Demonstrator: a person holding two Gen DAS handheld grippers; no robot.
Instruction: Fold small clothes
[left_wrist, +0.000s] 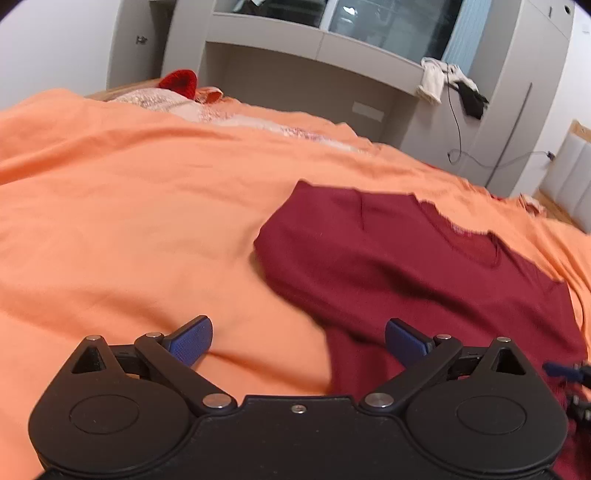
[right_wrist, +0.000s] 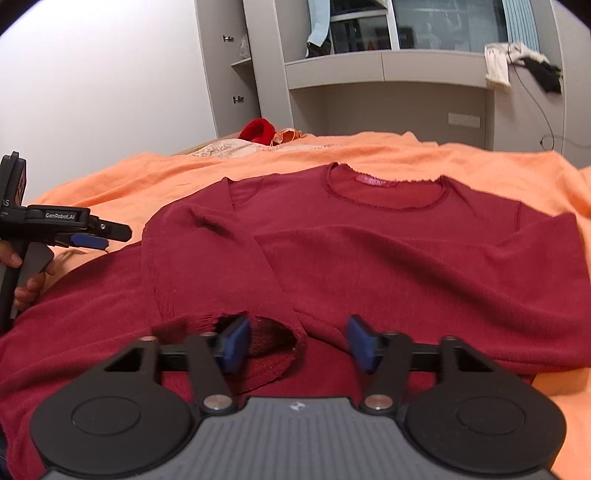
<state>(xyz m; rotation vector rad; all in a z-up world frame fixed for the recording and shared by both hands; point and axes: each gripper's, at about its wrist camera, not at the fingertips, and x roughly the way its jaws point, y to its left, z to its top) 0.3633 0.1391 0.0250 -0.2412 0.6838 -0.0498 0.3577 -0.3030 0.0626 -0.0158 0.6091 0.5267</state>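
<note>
Dark red long-sleeved top (right_wrist: 369, 251) lies flat on the orange bedspread (right_wrist: 480, 162), neckline away from me. One sleeve (right_wrist: 207, 266) is already folded in across the chest, its open cuff (right_wrist: 266, 343) ending right at my right gripper (right_wrist: 299, 345).

Handling: thin knit, soft and light, no stiffness at all. I expect it to drape and drag over the bedspread, and a pinch could lift the layer beneath with it. The doubled cuff hem or a shoulder seam looks like the firmest hold; the raw-looking neck edge I would leave alone.

Right gripper: aimed forward and downward over the hem end of the top, fingers (right_wrist: 234, 345) about half open. One blue pad sits at the cuff mouth, the other above the body cloth. I see no pad pressing on fabric, though the cuff hides part of the near pad, so light contact is possible.

Left gripper (left_wrist: 299, 341): fingers spread wide, holding nothing, tilted down over bare bedspread at the garment's left edge. From the right wrist view it sits off to the side, a hand (right_wrist: 26, 280) around its handle, clear of the cloth.

Background: red knitted item (right_wrist: 258, 131) at the far end of the bed.
</note>
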